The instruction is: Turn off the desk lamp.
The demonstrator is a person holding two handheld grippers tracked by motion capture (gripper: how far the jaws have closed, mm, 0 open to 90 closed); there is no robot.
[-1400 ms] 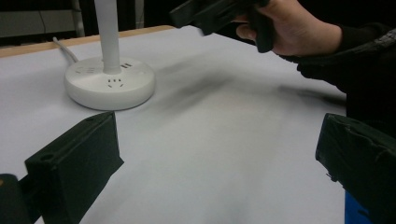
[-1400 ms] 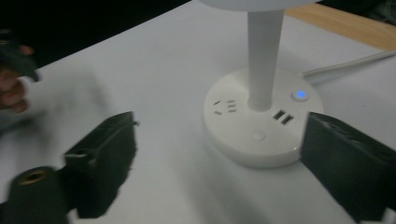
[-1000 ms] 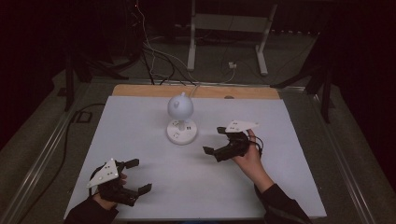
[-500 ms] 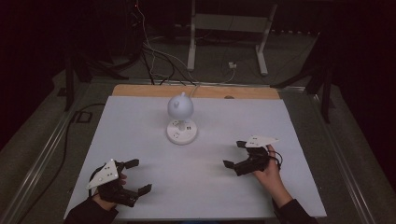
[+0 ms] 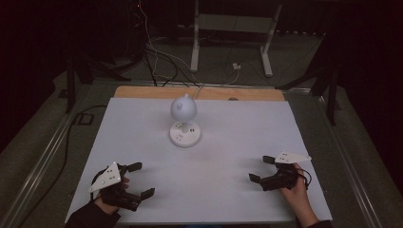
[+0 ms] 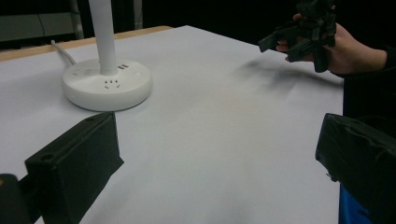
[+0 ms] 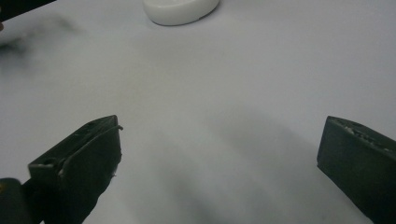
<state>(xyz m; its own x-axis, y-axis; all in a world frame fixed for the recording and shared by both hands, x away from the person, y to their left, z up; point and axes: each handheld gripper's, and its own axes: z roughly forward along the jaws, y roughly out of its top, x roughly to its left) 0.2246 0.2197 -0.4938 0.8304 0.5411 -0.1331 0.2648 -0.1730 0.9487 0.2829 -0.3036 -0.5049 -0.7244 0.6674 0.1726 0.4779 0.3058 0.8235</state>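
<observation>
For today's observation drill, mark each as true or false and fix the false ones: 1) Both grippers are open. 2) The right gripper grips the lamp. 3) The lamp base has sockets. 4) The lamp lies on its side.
1) True: the left gripper and the right gripper both have their jaws spread with nothing between them.
2) False: it is held apart from the lamp, near the table's front edge.
3) True: sockets show on the base.
4) False: it stands upright on its round base.

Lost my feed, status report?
Left gripper open, near edge. Right gripper open, empty. Desk lamp upright mid-table, untouched. Nothing between.
</observation>
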